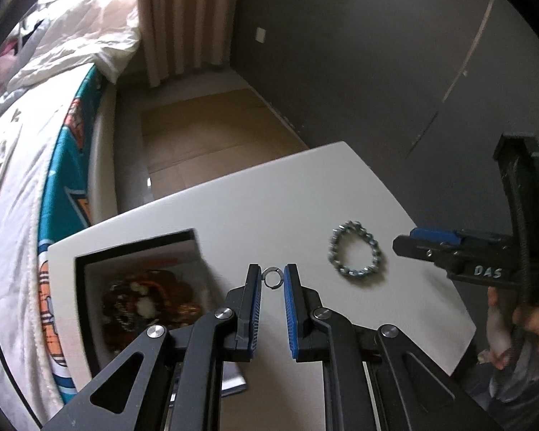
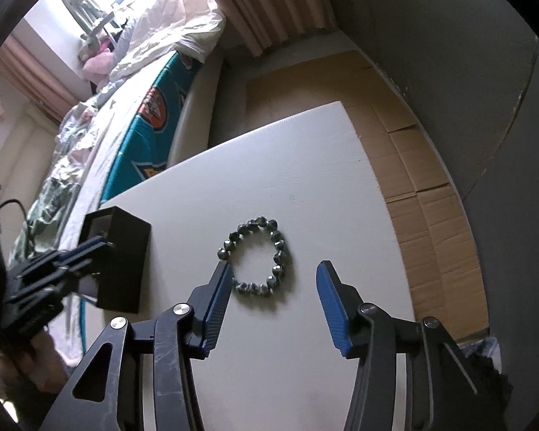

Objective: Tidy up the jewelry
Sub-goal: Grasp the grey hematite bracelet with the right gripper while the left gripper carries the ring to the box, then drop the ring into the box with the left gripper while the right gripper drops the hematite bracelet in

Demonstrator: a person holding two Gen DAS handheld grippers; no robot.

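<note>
A small silver ring [image 1: 272, 277] is pinched between the tips of my left gripper [image 1: 272, 280], above the white table [image 1: 269, 215] and just right of the black jewelry box [image 1: 140, 287]. The box is open and holds brown and orange beads and chains. A grey beaded bracelet [image 1: 355, 251] lies flat on the table to the right. In the right wrist view the bracelet [image 2: 258, 256] lies just ahead of my open right gripper [image 2: 275, 273], closer to its left finger. The left gripper [image 2: 100, 244] shows beside the box [image 2: 120, 258] there.
The table [image 2: 305, 179] stands beside a bed [image 1: 36, 143] with white bedding and a teal sheet on the left. Flattened cardboard [image 2: 431, 186] covers the floor beyond the table. A dark wall [image 1: 377, 54] and curtains [image 1: 183, 18] are behind.
</note>
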